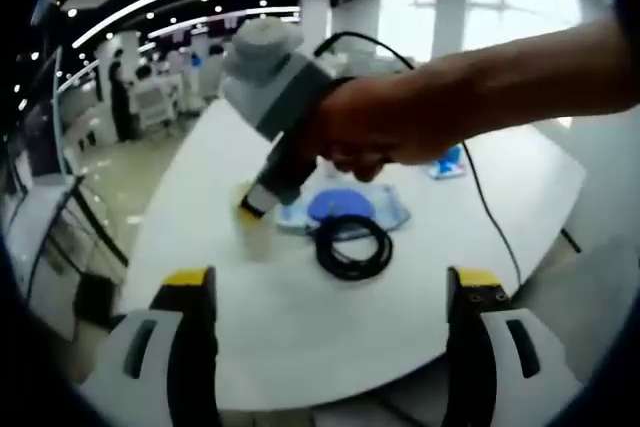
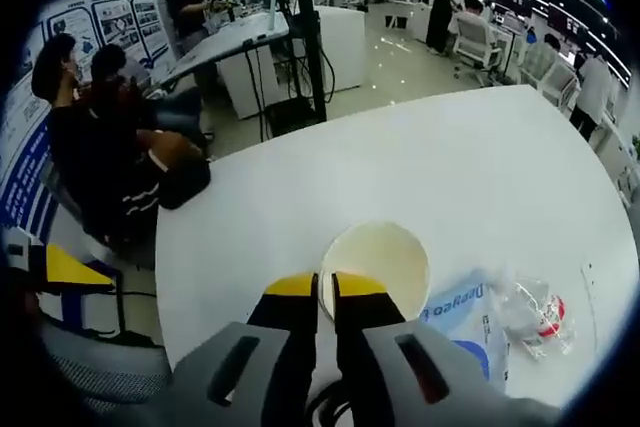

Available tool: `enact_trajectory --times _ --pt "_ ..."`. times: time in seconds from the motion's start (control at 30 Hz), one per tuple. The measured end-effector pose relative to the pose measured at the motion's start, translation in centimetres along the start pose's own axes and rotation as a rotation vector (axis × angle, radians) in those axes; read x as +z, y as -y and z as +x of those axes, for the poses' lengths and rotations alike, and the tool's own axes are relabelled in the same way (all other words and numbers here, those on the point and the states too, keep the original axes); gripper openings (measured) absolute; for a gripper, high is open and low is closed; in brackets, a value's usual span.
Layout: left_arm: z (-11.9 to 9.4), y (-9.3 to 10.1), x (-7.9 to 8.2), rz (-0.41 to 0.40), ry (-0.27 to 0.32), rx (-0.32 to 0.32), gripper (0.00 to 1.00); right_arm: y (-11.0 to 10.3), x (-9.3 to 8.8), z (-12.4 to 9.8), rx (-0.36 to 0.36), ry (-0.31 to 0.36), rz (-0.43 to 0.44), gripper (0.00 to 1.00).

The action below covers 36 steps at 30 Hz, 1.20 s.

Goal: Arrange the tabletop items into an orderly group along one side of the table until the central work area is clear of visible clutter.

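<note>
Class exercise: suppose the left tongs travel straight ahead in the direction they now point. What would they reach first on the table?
Probably the coiled black cable, lying ahead between the open left tongs on the white table. The blue-printed packet lies just beyond it. Depth is uncertain in this fisheye view.

Cream cup [image 2: 376, 263], white table [image 2: 470, 157]
</note>
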State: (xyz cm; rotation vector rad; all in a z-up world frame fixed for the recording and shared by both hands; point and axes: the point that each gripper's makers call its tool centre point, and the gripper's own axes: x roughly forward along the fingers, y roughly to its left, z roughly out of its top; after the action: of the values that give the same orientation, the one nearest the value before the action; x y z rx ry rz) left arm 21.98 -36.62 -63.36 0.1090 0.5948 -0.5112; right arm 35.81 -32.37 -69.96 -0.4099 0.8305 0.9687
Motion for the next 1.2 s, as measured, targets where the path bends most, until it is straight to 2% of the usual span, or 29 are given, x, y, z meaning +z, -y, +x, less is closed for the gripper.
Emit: enact_trajectory --times 0.23,0.4,0.47,0.63,0.77,0.83,0.93,1.2 --pt "0.2 0.2 -0.1 0.008 -0.006 -0.003 0.92 0.1 -0.4 -0.2 -0.001 -0.008 -0.004 0.14" --pt "0.1 0.2 -0.1 0.006 -0.005 0.0 0.92 0.3 -0.1 -0.6 0.018 0.022 0.068 0.19" --pt "0.1 0.2 -0.1 0.006 -0.005 -0.001 0.92 -0.4 0.2 -1.0 0.057 0.053 0.108 0.25" --pt "0.2 0.3 -0.1 0.014 -0.007 -0.005 0.92 0.5 -0.3 -1.5 0.04 0.055 0.129 0.32" --pt "0.3 0.3 -0.2 0.02 -0.009 -0.006 0.92 0.4 0.4 -3.0 0.06 0.133 0.224 0.34" --pt "0.3 0.3 -0.2 0.02 -0.009 -0.007 0.92 0.3 0.5 -3.3 0.073 0.16 0.23 0.35" --pt "0.2 0.5 0.1 0.007 0.006 -0.019 0.93 0.3 -0.2 -3.9 0.067 0.165 0.247 0.4" --pt "0.3 1.0 0.0 0.029 -0.002 -0.041 0.93 1.8 -1.4 -6.0 0.024 0.205 0.35 0.46"
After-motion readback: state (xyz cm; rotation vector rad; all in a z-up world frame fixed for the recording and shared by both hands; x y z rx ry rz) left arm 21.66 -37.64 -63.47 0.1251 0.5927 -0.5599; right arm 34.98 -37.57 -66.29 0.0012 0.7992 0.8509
